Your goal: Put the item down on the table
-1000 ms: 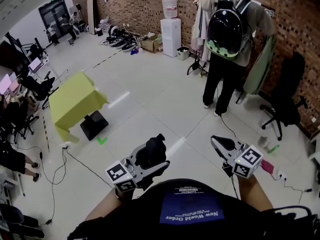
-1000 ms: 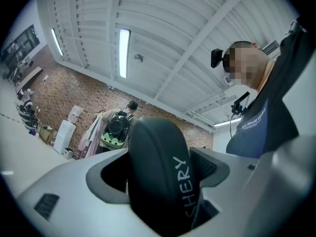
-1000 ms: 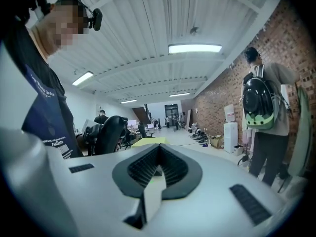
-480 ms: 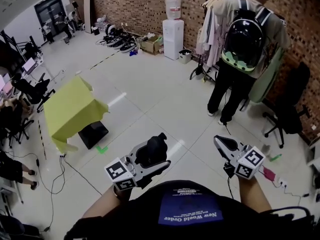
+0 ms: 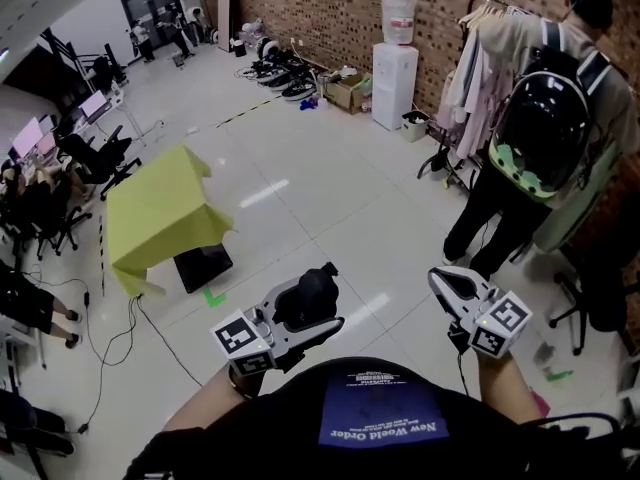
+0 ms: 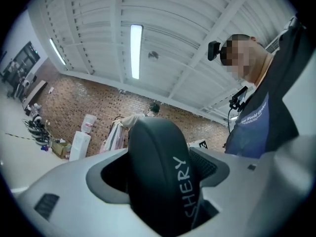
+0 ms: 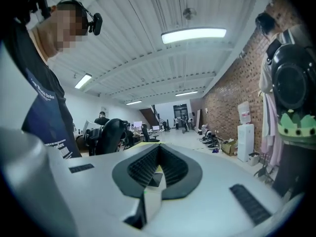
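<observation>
Left gripper [image 5: 322, 306]: clamping both jaws on the black item [image 6: 157, 177], which is bulging out from between them with white lettering showing.
Right gripper [image 7: 155, 171]: holding its jaws pressed together, gripping nothing.
Black item: hanging in the air in front of the holder's chest, above the tiled floor [image 5: 330, 208].
Table [image 5: 160, 208]: standing under a yellow cloth off to the left, well apart from both grippers.
Background: a person with a backpack [image 5: 545, 128] is standing by the brick wall.

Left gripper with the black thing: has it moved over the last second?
No, barely. The left gripper, shut on the black item, stays just right of the green floor mark, as before; only the camera swung.
</observation>
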The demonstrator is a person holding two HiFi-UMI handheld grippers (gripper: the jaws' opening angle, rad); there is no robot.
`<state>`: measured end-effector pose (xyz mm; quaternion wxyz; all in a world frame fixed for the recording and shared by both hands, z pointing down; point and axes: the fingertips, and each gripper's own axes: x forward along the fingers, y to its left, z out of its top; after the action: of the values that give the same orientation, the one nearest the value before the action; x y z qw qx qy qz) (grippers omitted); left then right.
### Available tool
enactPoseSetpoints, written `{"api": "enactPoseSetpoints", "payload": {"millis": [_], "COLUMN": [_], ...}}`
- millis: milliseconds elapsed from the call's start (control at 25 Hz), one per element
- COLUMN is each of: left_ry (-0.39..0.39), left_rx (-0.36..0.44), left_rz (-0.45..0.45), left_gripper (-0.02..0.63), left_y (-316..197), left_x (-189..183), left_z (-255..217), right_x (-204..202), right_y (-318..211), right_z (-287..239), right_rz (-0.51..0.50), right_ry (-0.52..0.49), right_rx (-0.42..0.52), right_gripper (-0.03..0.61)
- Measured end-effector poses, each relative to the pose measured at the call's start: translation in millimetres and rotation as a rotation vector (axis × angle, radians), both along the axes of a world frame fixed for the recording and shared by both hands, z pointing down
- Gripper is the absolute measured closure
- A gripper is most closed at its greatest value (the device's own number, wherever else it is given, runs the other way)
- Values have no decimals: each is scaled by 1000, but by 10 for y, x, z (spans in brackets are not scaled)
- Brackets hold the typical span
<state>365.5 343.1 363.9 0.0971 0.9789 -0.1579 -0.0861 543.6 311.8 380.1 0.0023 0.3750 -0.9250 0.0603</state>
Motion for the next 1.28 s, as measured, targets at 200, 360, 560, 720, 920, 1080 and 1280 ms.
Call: {"api": "enactPoseSetpoints", "payload": {"millis": [200,360,560,720,920,1080,1280], "left_ry": [28,32,46,108,105,41,40], "left_rx": [-16,-27,-46,-51,-27,9,-7], "left_rz": [-98,-125,-148,-122,-91,-67,-72], "left_gripper": [239,239,239,239,239,239,238], "left_y": [-641,-1067,-1651,-2292,-3124,-3697,-4311], "left_x": [295,452,341,118,-447,-850,-1202], "left_z": [-91,-70,34,-24,-151,-164,-133], "right_x": [198,306,200,-18,-467,-791,-1130], "right_y": [-700,-1214,-1823,-2463,-3237,-3856,-4500], "right_z": [-180,-164,2,-4,-137,-233,-245], "right_rz": [-120,-158,-175,-159,-103,-64,-66], "right_ry": [13,0,-3,7,11,20,17], "right_rx": [32,28,-1,3,6,13,2], "right_gripper": [591,592,592,591,591,591,591]}}
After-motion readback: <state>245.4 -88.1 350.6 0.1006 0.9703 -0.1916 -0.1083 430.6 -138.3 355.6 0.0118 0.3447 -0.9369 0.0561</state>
